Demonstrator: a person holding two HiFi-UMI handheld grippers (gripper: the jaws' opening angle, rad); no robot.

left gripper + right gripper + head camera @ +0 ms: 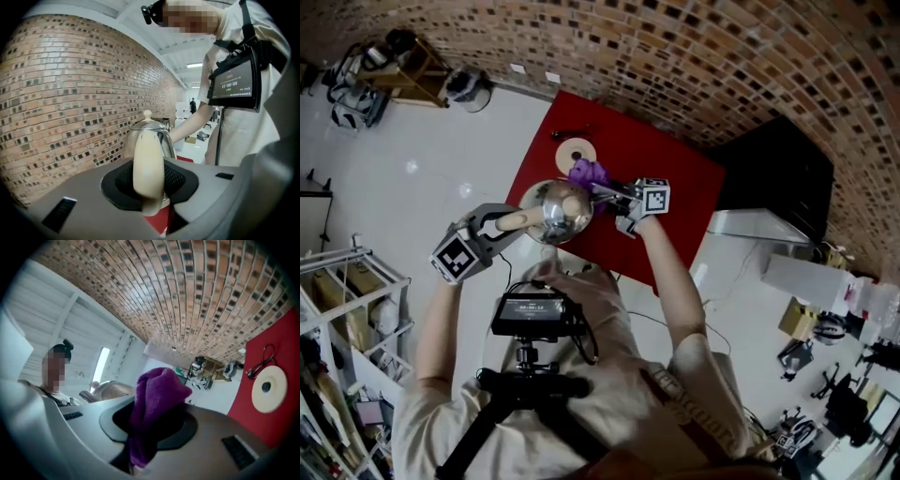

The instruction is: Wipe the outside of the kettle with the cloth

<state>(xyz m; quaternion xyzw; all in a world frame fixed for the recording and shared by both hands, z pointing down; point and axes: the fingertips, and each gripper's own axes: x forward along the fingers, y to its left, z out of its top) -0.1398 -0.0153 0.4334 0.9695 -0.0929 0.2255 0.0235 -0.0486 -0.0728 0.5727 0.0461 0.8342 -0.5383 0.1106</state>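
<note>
Two grippers loaded, and the wipe looks to be at the kettle's far side.
My left gripper (502,226) is clamped on the cream handle (148,164) of the steel kettle (564,211), which is over the near-left part of the red desk (661,169). My right gripper (615,196) is closed on the purple cloth (157,404), bunched at the kettle's far shoulder. I judge this as early wiping. Next I need to press the cloth flat on the steel and sweep it round the wall, while my left gripper steadies the handle or turns the body to offer a fresh side. No view tells me whether the cloth really touches the metal, nor whether the kettle stands on the desk or hangs just off it. Its own body hides its base. The right gripper view shows only a sliver of kettle, and I cannot make out the spout in any view.
</note>
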